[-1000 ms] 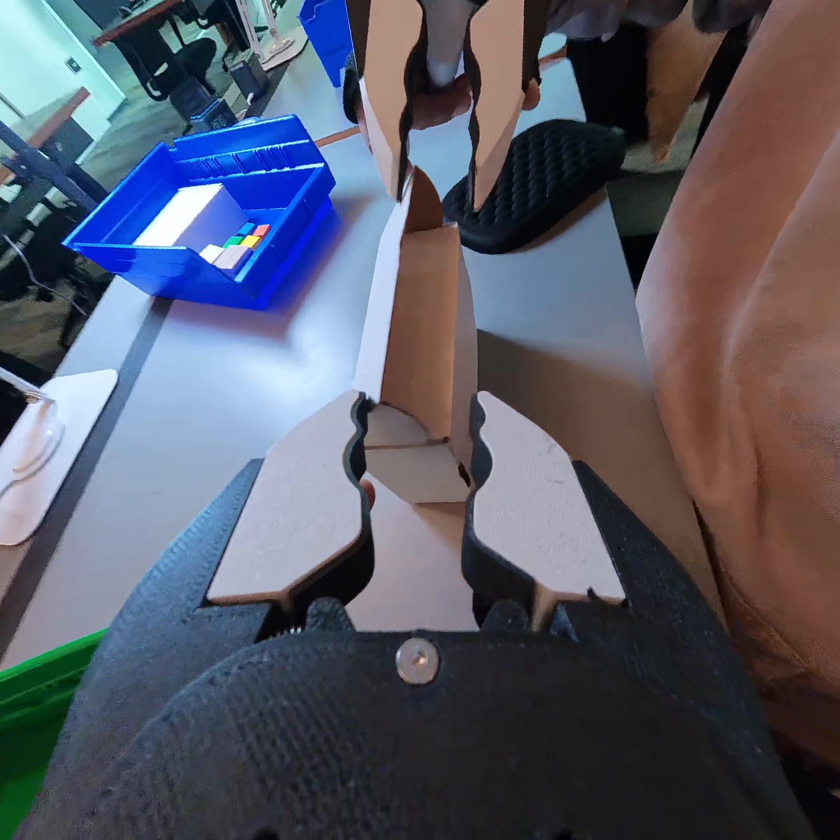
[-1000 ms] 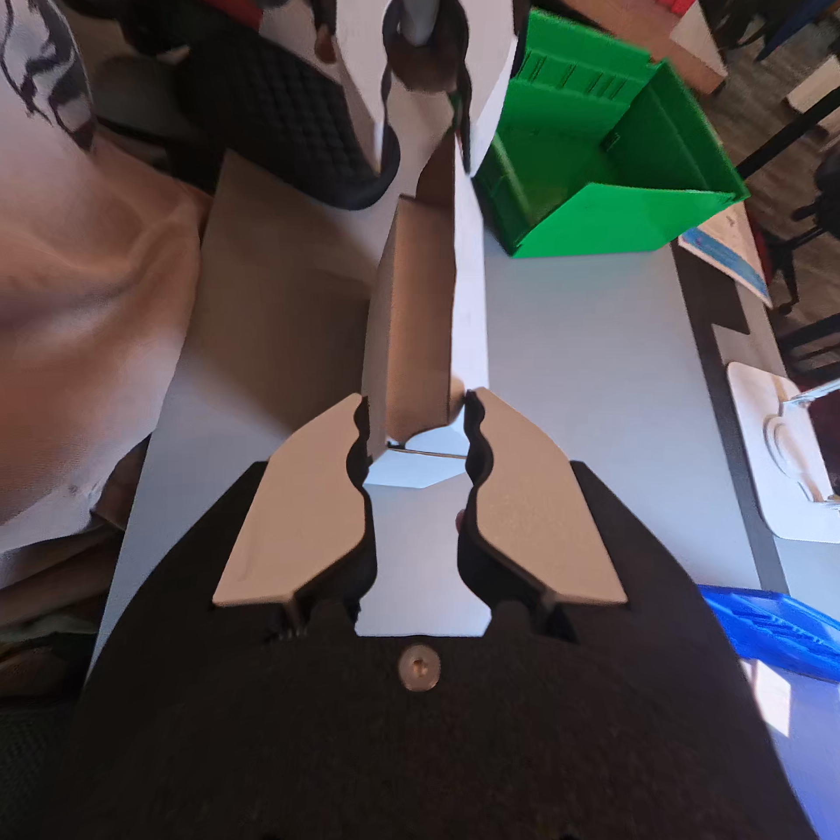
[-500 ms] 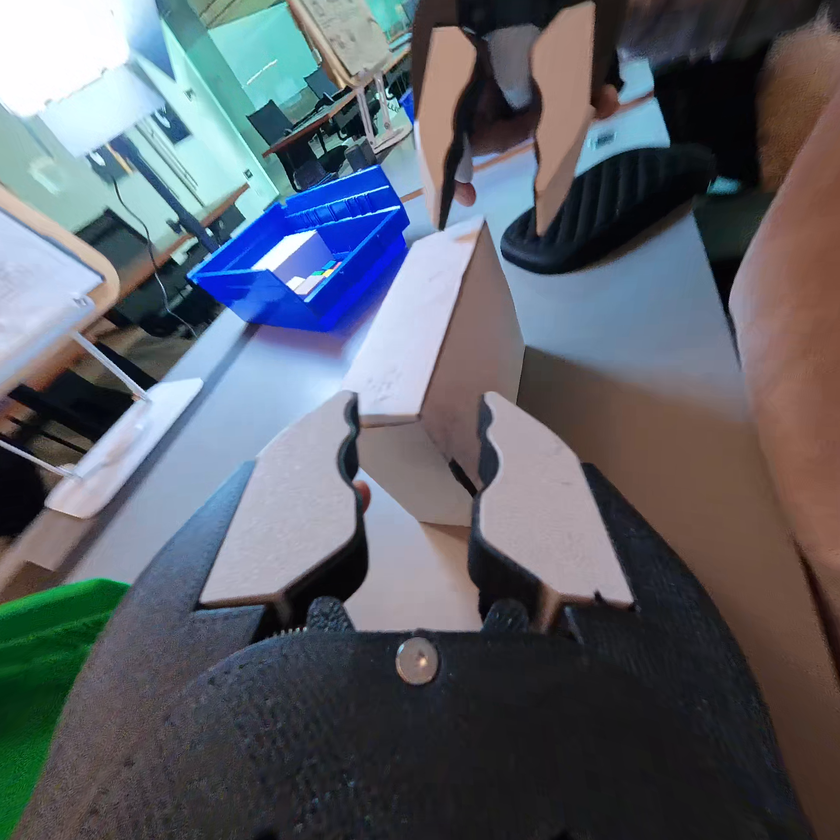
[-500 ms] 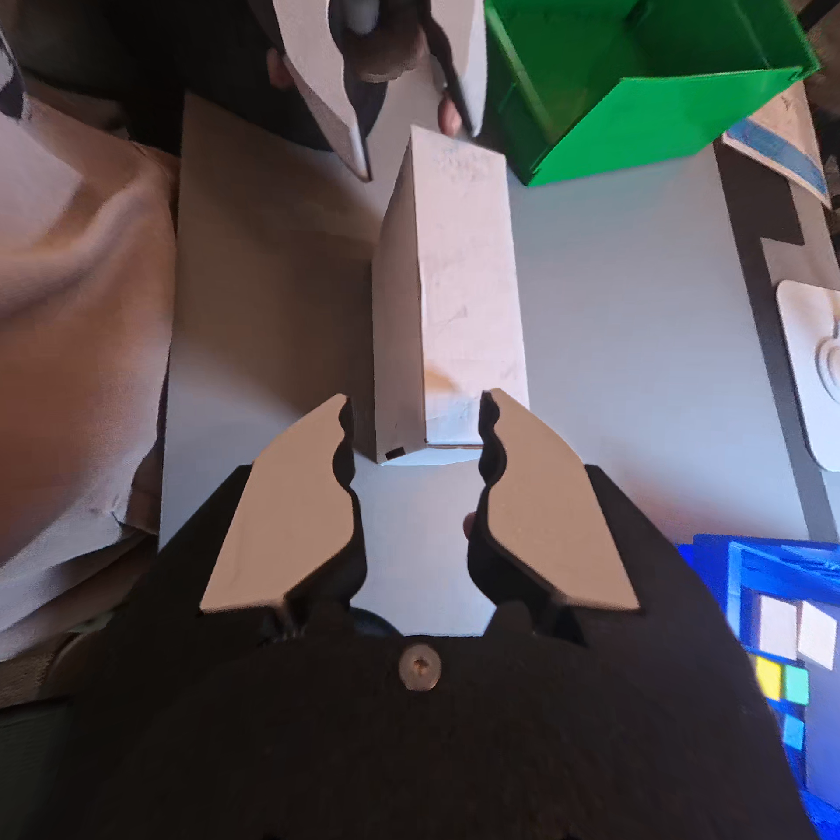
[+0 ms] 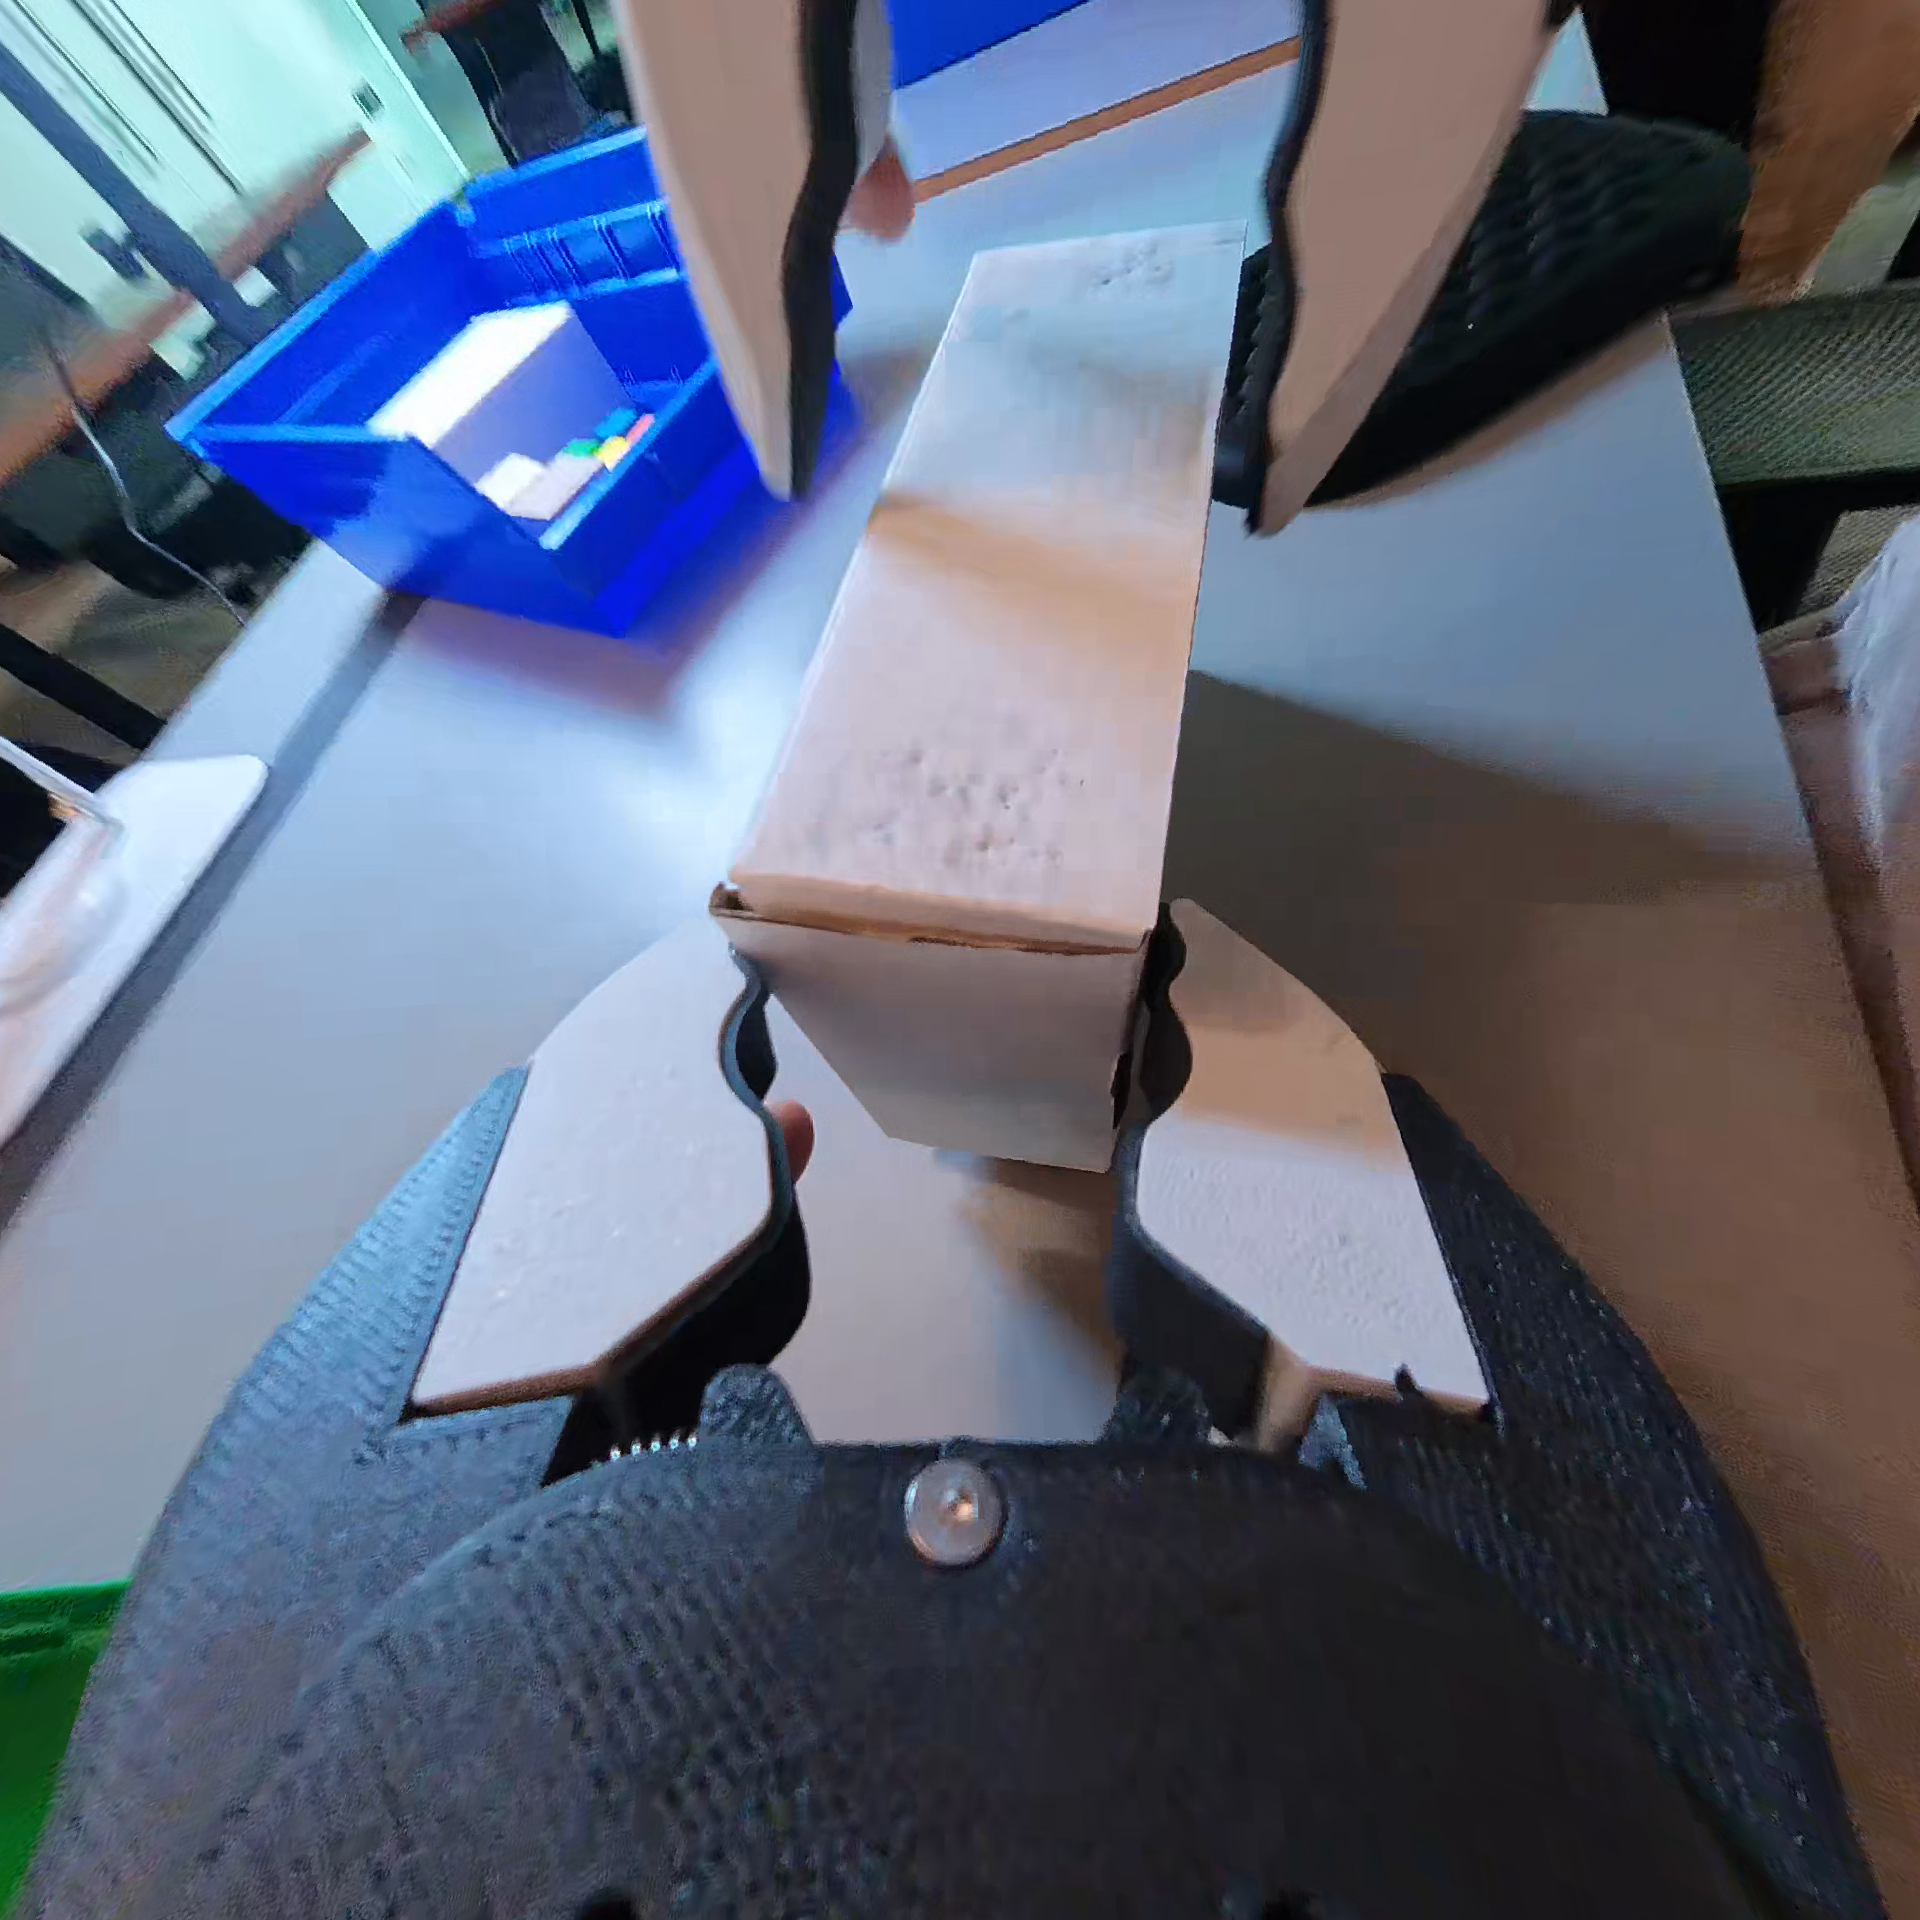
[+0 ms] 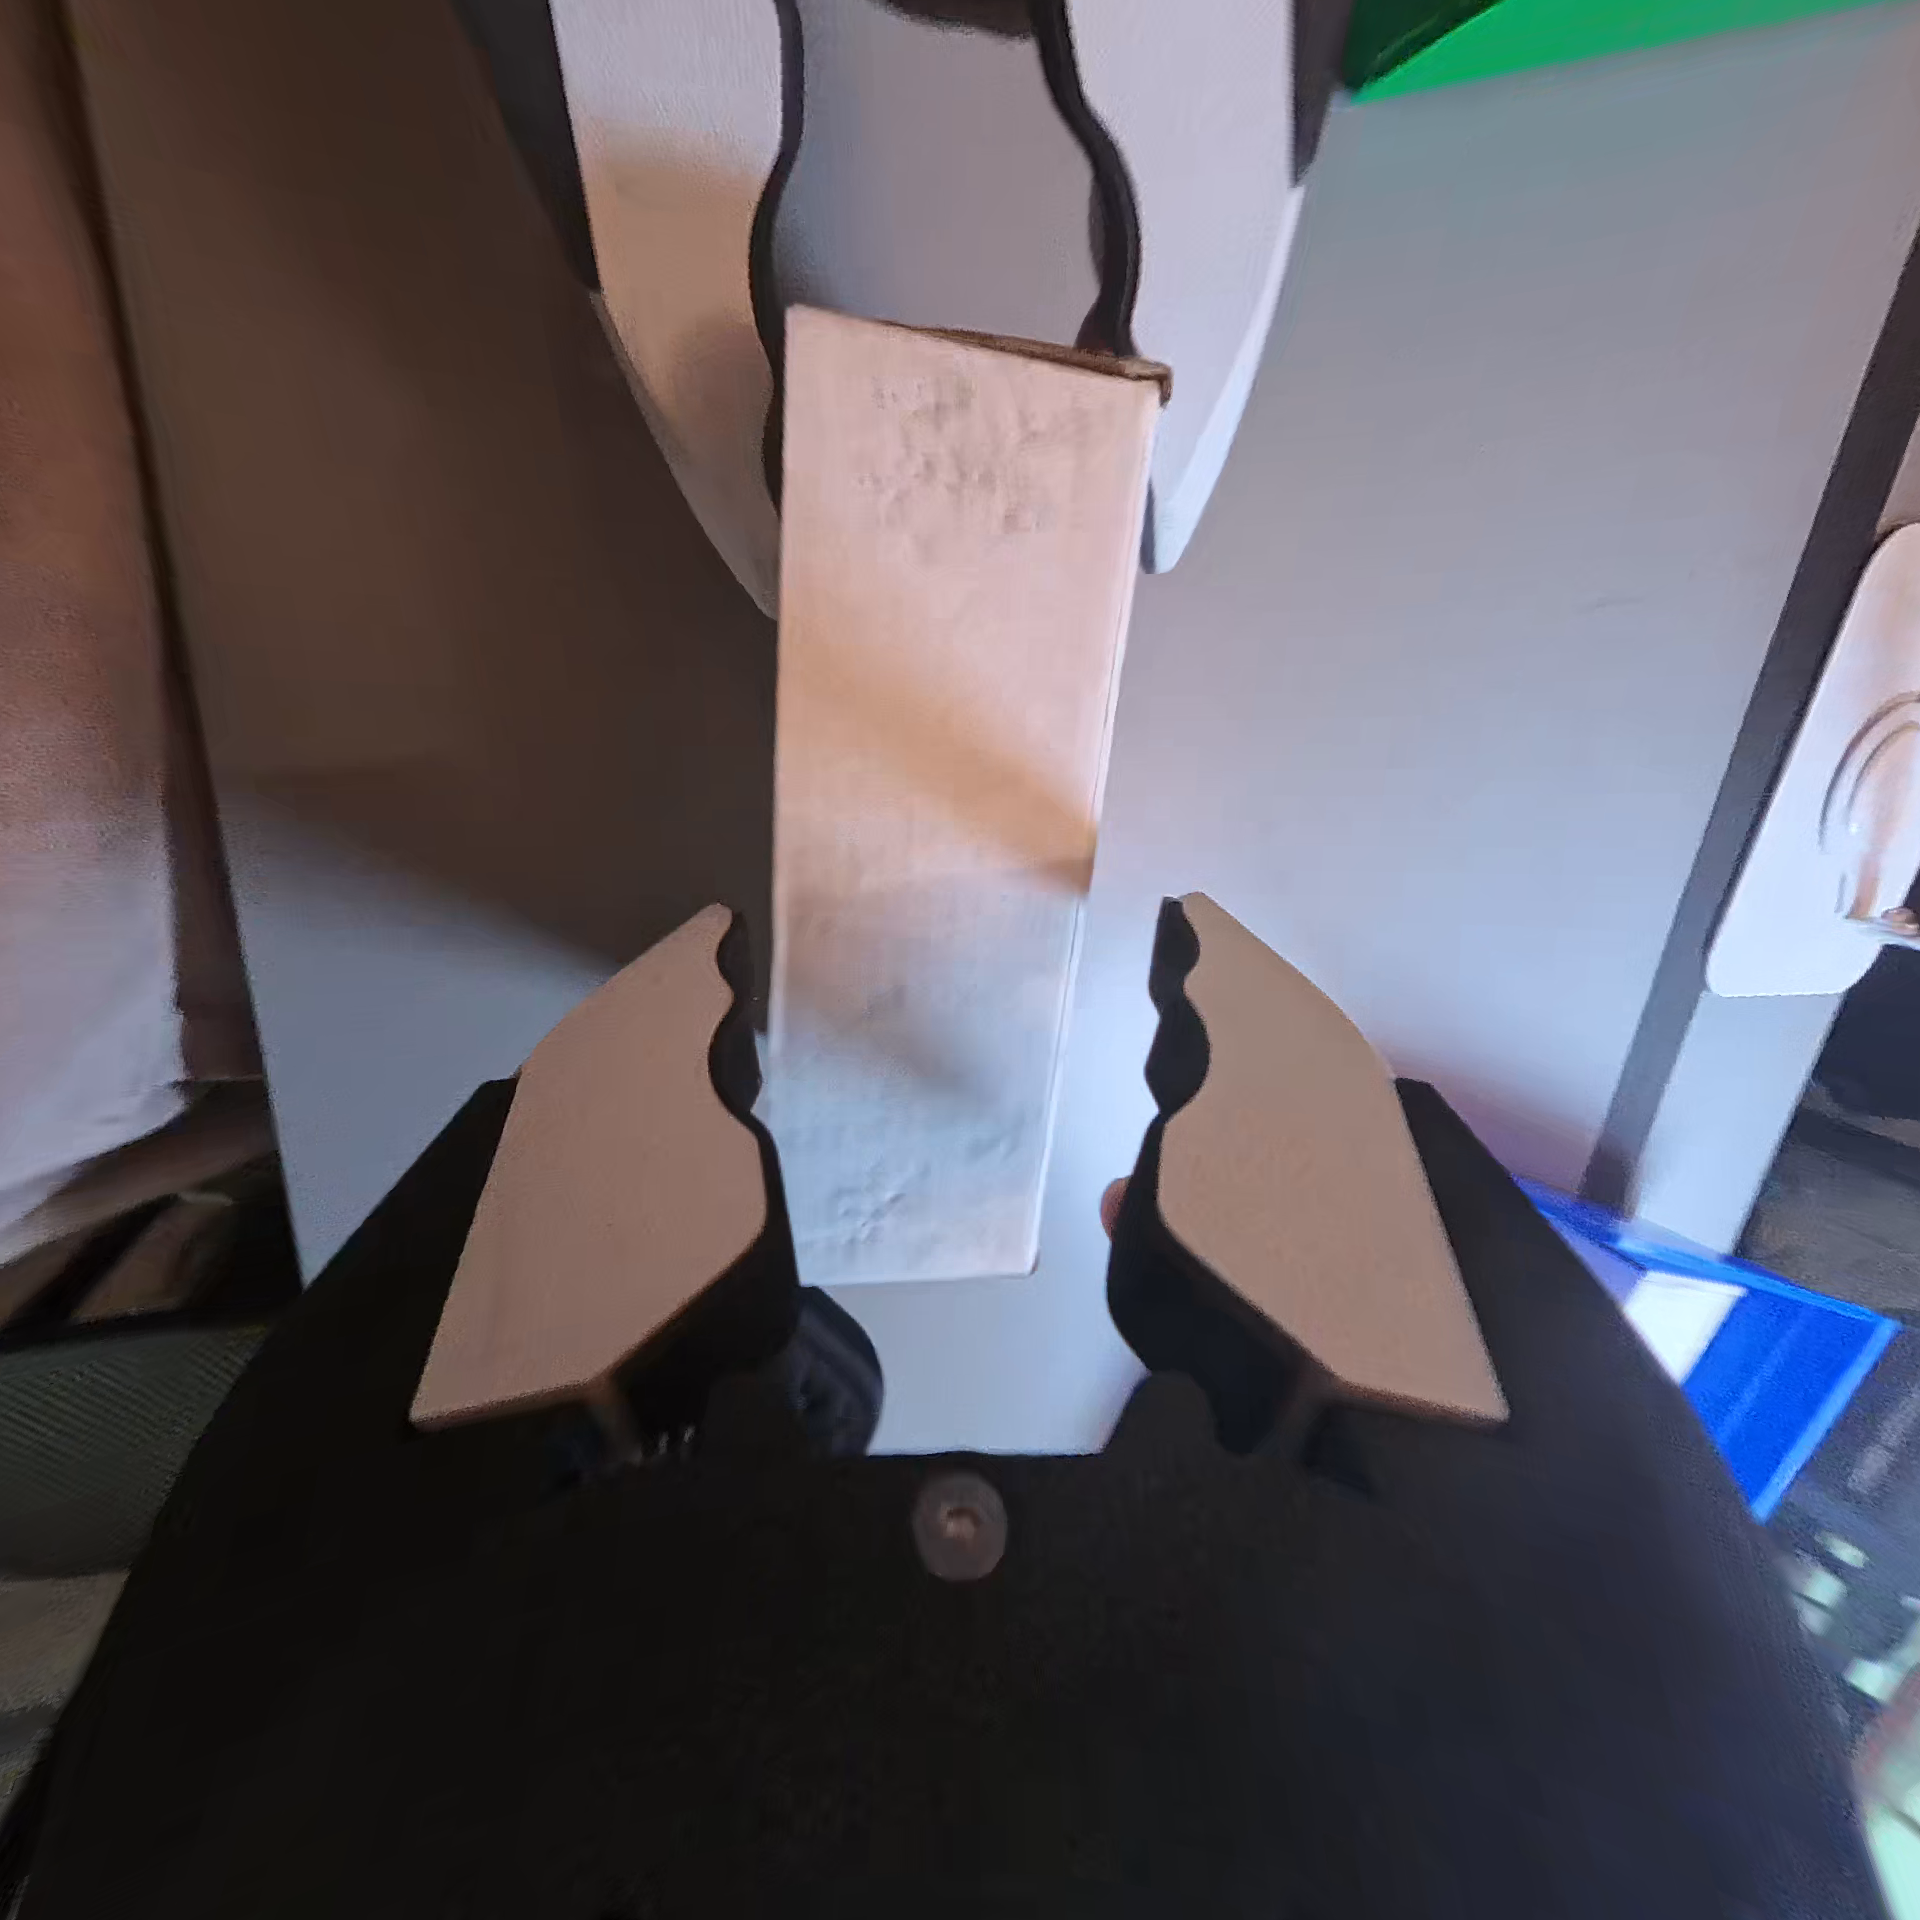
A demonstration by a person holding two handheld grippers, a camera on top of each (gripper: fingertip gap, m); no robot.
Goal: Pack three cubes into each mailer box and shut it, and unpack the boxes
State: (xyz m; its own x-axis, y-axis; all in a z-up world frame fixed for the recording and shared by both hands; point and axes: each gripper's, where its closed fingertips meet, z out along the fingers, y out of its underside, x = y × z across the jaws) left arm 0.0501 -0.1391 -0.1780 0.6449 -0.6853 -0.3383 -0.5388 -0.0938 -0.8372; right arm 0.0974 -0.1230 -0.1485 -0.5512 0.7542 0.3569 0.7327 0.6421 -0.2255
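Note:
A shut white mailer box (image 5: 987, 623) lies flat on the grey table (image 5: 416, 935), lengthwise between my two grippers. My left gripper (image 5: 954, 940) is open, its fingertips on either side of the box's near end, close to or touching its corners. My right gripper (image 6: 945, 914) is open around the other end of the box (image 6: 935, 727), with a gap on its right side. Each gripper also shows in the other's view: the right one (image 5: 1023, 504) and the left one (image 6: 956, 582). Small coloured cubes (image 5: 603, 452) lie in a blue bin (image 5: 416, 520).
The blue bin stands at the far left and also holds a white box (image 5: 468, 374). A green bin (image 6: 1558, 42) is by the left gripper's side. A white stand base (image 5: 104, 862) lies at the table's edge. A black armrest (image 5: 1558, 260) and a person's clothing border the table.
The box went from open and on edge, pinched at both ends, to shut and lying flat. Both grippers opened wider and now straddle its ends.

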